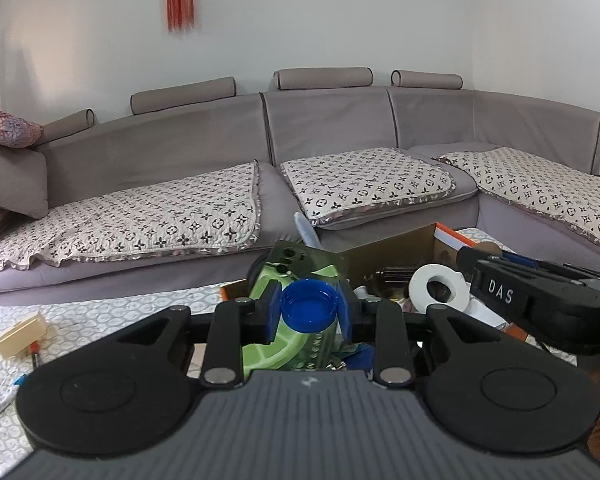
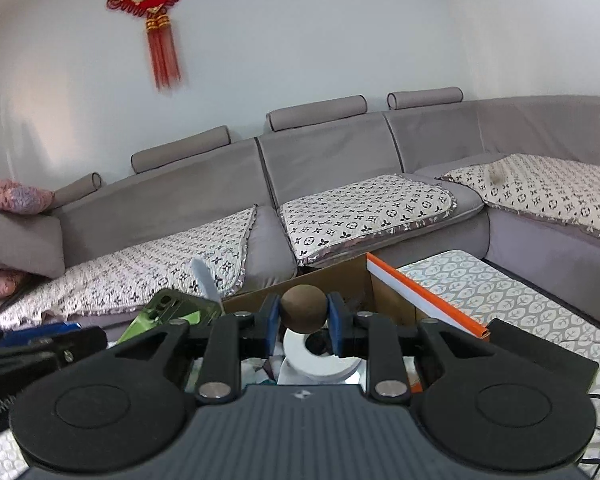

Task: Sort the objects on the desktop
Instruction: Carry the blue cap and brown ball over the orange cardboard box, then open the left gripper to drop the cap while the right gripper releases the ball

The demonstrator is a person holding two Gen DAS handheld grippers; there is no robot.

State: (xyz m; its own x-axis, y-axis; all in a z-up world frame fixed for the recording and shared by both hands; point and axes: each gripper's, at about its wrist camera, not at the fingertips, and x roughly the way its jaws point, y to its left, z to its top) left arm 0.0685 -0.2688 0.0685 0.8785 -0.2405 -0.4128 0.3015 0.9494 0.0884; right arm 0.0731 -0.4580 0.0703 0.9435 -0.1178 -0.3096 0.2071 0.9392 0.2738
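My left gripper [image 1: 309, 307] is shut on a blue bottle cap [image 1: 309, 305], open side facing the camera, held above a cardboard box [image 1: 396, 246] filled with clutter. My right gripper [image 2: 303, 317] is shut on a small brown ball [image 2: 303, 306], over the same box [image 2: 340, 276]. Below the ball lies a white tape roll [image 2: 320, 360], also seen as a white tape roll [image 1: 440, 286] in the left wrist view. A green phone case [image 1: 296, 268] leans in the box behind the cap; the same case [image 2: 176, 310] shows left of the right gripper. The right gripper's black body [image 1: 540, 300] crosses the left view's right side.
A grey sectional sofa [image 1: 320, 132] with patterned seat pads fills the background. An orange-edged box flap [image 2: 424, 296] rises at the box's right. The patterned tablecloth [image 1: 100, 316] carries a beige block [image 1: 22, 334] and small items at left. A black flat item [image 2: 540, 356] lies on the cloth at right.
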